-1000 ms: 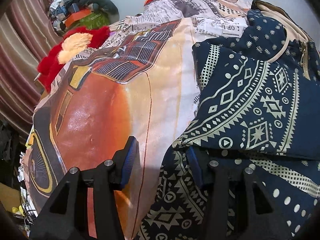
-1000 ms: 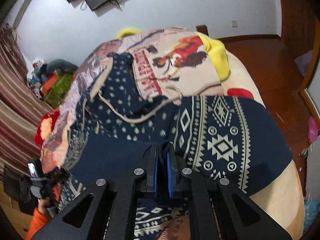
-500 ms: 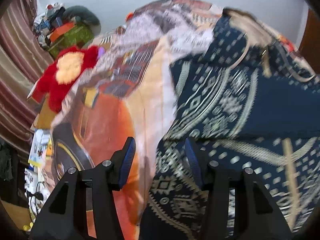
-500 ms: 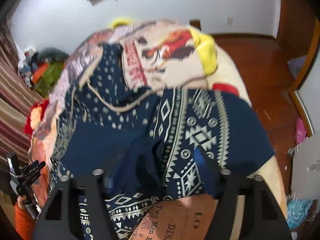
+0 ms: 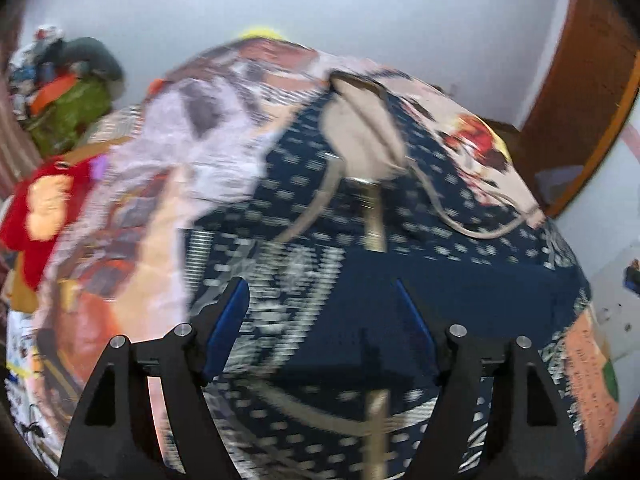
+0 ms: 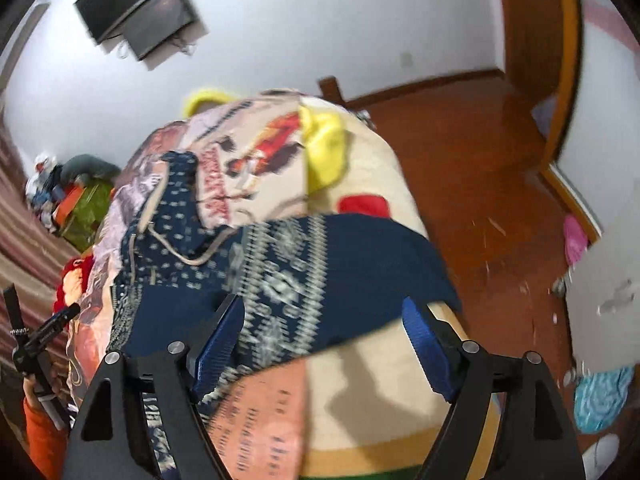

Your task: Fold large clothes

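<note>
- The left gripper [image 5: 320, 320] is spread wide and holds nothing; its blue pads [image 5: 226, 320] hang above the hoodie [image 5: 460, 292], though blur hides whether they touch it.
- The right gripper [image 6: 320, 340] is also wide and bare, with one pad over the hoodie [image 6: 340, 260] and the other past its near hem, over the blanket [image 6: 360, 380].
- The hoodie lies spread on the blanket [image 5: 132, 220] that covers the bed. Its hood [image 5: 360, 132] points away from both tools and its hem is nearest them, so the long axis runs straight ahead.
- A sleeve or side panel seems folded across the body as a plain navy band.
- From the left gripper the cloth lies directly ahead and below; from the right it lies ahead and to the left.
- Judgement: the left gripper sits nearer the body's middle and the right nearer the hem's free corner, so a hem-to-hood fold would suit both.
</note>
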The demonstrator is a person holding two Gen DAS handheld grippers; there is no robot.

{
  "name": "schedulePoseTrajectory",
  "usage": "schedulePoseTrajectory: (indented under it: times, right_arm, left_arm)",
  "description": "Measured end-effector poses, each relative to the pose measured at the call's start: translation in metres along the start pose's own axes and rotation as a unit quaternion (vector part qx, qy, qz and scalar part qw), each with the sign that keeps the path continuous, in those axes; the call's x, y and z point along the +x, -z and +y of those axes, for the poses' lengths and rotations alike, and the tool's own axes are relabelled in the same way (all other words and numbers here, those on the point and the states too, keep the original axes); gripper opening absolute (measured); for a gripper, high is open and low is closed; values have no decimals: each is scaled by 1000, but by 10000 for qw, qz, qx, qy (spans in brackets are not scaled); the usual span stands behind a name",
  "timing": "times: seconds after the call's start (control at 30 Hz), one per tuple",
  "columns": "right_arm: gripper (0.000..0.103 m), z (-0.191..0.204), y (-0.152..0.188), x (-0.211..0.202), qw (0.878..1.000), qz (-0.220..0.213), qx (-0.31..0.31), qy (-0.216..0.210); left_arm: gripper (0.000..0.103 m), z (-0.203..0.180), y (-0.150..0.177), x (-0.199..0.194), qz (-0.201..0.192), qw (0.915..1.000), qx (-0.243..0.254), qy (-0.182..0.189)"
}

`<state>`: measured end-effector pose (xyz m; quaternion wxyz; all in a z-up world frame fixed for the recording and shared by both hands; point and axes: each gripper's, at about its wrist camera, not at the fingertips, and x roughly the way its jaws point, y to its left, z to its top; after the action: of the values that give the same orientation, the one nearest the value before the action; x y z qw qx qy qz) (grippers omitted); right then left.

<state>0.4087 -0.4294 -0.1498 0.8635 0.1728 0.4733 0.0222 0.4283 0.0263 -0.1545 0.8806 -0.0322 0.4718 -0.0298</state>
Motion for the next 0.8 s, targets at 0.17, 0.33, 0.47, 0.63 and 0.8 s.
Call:
schedulePoseTrajectory:
  times: [0.17, 0.33, 0.47, 0.63, 0.8]
  right_arm:
    - [80, -45, 13, 36, 9948, 548, 812, -295]
    - [80, -59, 20, 74, 9866, 917, 1250, -516]
    - [80, -55, 15, 94, 9878, 844, 1221, -481]
    - [70, -55, 6, 109, 9886, 622, 1278, -507]
    - [53, -58, -1, 116, 9872, 442, 1424, -572]
  left_arm:
    - [73, -37, 5, 45, 563, 9978, 227, 279]
    - [73, -56, 18, 79, 1064, 9932, 200, 426]
    - [73, -62, 21, 94, 1251, 9908, 203, 480]
    - [74, -71, 23, 99, 1158, 9920, 318, 387]
    - [78, -74, 23, 103, 1085, 9931, 289, 334]
